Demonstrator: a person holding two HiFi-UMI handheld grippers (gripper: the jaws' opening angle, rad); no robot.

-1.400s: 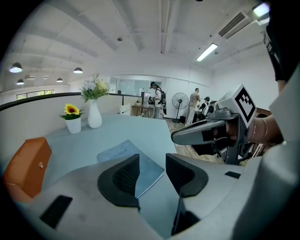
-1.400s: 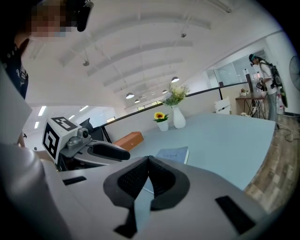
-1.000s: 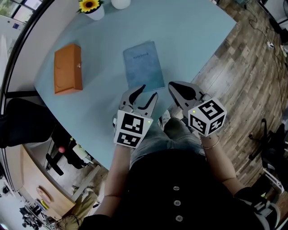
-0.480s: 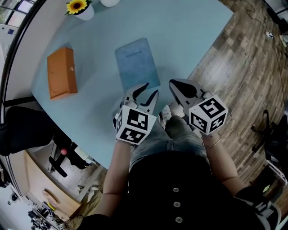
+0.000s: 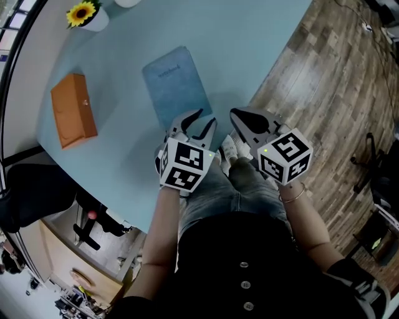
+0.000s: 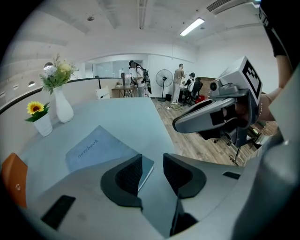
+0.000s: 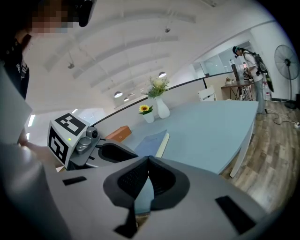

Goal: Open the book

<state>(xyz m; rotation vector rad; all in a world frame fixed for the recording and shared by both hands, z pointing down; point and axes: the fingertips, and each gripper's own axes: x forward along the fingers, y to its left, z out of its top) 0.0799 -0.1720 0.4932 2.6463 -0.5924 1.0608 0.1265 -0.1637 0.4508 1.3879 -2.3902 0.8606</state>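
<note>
A closed blue-grey book (image 5: 174, 84) lies flat on the light blue table (image 5: 249, 43), its cover printed "notebook". My left gripper (image 5: 206, 118) hovers at the book's near right corner, jaws apart with nothing between them. In the left gripper view the book (image 6: 93, 149) lies just ahead and left of the open left gripper (image 6: 152, 169). My right gripper (image 5: 234, 113) is held off the table's near edge to the right of the book, with its jaws pressed together and empty. In the right gripper view the book (image 7: 152, 140) lies beyond the closed right gripper (image 7: 149, 161).
An orange box (image 5: 73, 109) lies left of the book. A small white pot with a sunflower (image 5: 84, 15) stands at the far left, with a white vase of flowers (image 6: 61, 105) beside it. Wooden floor (image 5: 336, 81) lies right of the table edge. People stand far off.
The head view has shifted, so the book and box sit lower left. The left gripper's tips have come up to the book's near corner. The right gripper has barely moved.
</note>
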